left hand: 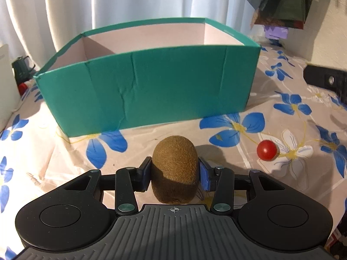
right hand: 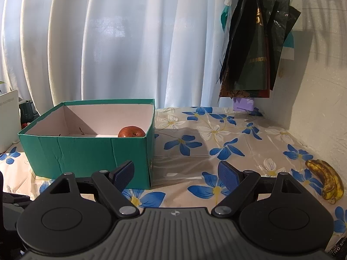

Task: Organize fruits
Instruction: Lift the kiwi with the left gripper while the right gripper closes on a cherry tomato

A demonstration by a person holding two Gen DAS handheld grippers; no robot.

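My left gripper (left hand: 174,169) is shut on a brown kiwi (left hand: 174,164), held just above the flowered tablecloth in front of the green box (left hand: 147,86). A small red cherry tomato (left hand: 267,150) lies on the cloth to the right of the kiwi. My right gripper (right hand: 176,174) is open and empty, above the cloth beside the box's (right hand: 86,153) right corner. A red apple (right hand: 131,132) lies inside the box at its near right. A spotted banana bunch (right hand: 326,181) lies on the cloth at the far right.
White curtains hang behind the table. Dark bags (right hand: 256,43) hang at the wall at the back right. A dark kettle (left hand: 20,70) and a white appliance (right hand: 8,119) stand left of the box. A black bar (left hand: 325,78) lies at the right edge.
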